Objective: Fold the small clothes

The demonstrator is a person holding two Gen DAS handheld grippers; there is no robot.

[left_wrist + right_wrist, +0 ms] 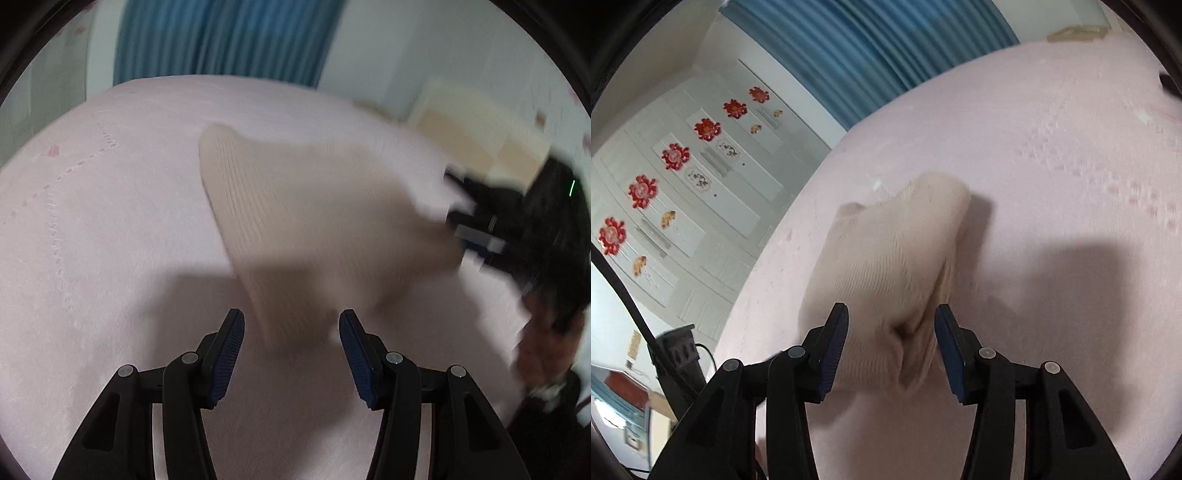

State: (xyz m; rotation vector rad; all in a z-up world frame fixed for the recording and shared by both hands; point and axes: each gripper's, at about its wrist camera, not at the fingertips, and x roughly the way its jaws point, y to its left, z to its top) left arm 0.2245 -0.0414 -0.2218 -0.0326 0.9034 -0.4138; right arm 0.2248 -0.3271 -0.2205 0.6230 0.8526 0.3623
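Observation:
A beige ribbed knit garment [295, 206] lies on the pink bed cover [92, 221]. In the left wrist view its near corner reaches down between the fingers of my left gripper [291, 321], which stands open with the pads clear of the cloth. At the garment's far right corner my right gripper [456, 203] shows as a blurred black shape. In the right wrist view the garment [897, 251] bunches into a fold between the jaws of my right gripper [890, 314]. They stand apart, and a gap shows at the right pad.
A blue curtain [221, 37] hangs behind the bed. A white wardrobe [683, 184] with red flower stickers stands to the left of the bed edge. A person's hand [546, 332] holds the right gripper. The pink cover [1052, 184] spreads wide around the garment.

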